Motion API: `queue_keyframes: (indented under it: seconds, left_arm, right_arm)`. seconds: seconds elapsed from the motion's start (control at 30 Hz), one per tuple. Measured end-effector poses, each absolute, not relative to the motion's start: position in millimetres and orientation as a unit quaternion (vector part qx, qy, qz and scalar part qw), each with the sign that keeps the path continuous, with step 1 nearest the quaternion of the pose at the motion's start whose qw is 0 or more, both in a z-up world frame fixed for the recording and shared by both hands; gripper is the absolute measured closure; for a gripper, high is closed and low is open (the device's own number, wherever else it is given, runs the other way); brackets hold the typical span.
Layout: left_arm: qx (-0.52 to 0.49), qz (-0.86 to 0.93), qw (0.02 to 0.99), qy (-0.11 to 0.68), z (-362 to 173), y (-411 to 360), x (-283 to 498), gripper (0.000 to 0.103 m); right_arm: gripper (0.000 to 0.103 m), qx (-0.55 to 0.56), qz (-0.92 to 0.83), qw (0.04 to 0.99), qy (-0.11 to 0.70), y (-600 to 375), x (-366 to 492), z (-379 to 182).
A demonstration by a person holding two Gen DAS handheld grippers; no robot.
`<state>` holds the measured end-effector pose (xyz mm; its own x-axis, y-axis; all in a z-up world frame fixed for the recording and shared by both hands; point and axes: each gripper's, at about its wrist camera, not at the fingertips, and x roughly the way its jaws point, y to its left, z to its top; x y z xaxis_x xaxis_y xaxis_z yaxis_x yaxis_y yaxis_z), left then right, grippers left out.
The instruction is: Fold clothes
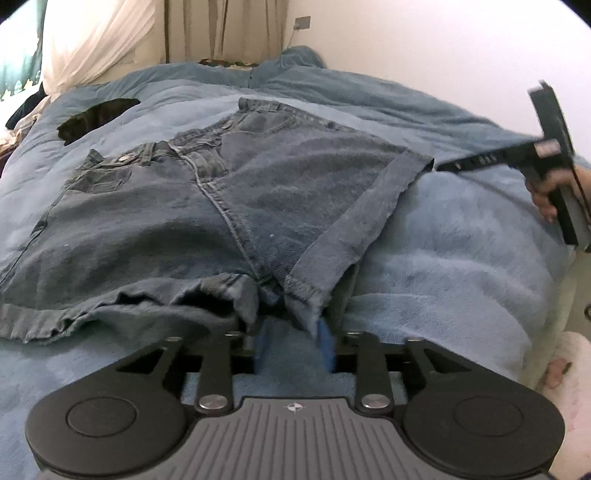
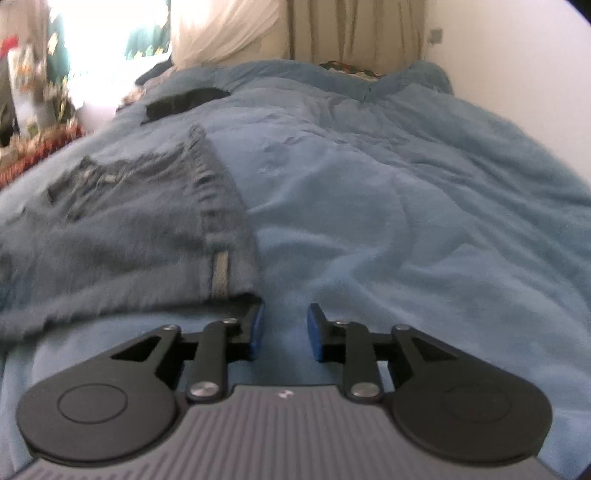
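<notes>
Dark denim shorts (image 1: pixel 207 199) lie flat on a blue fleece blanket (image 1: pixel 461 266), waistband at the far left and a cuffed leg hem (image 1: pixel 354 218) running diagonally. My left gripper (image 1: pixel 293 343) is open at the near edge. The frayed hem drapes over its fingertips, and blanket shows between the blue pads (image 1: pixel 327 347). In the right wrist view the shorts (image 2: pixel 122 236) lie to the left. My right gripper (image 2: pixel 286 330) is open with only blanket between its pads; its left finger is beside the hem corner (image 2: pixel 236 284). The left wrist view shows the right gripper (image 1: pixel 448 166) at the cuff's far corner.
A black object (image 1: pixel 98 118) lies on the blanket at the far left, also seen as the black object (image 2: pixel 184 99). A person's hand (image 1: pixel 546 195) holds the right gripper's handle. Curtains (image 2: pixel 354 26) and a white wall (image 1: pixel 443 55) stand behind the bed. The bed edge drops off at the right.
</notes>
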<state>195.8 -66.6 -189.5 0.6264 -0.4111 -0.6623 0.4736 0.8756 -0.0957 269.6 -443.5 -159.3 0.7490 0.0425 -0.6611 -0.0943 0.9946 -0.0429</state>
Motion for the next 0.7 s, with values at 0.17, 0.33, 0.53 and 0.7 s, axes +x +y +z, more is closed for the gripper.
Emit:
queue_keyframes:
  seconds: [0.17,0.33,0.53,0.7]
  left_arm:
    - [0.02,-0.283,0.892,0.352,-178.5,-47.5,176.7,0.055]
    - [-0.007,-0.284,0.9,0.331,-159.9,-11.1,166.2,0.055]
    - [0.013,-0.194,0.933,0.302,-140.8,57.1,180.6,0.055]
    - [-0.012,-0.104,0.947,0.304,-138.3,122.8,196.2,0.055]
  right_arm:
    - [0.076,-0.041,0.051,0.943,0.327,-406.1,223.6,-133.3]
    - [0.076,-0.011,0.102,0.948,0.303,-329.8,189.7,-119.8]
    - [0.076,0.043,0.174,0.935,0.307,-223.0,179.5,-136.2]
    - [0.077,0.034,0.155,0.94,0.303,-161.6,182.0,-158.3]
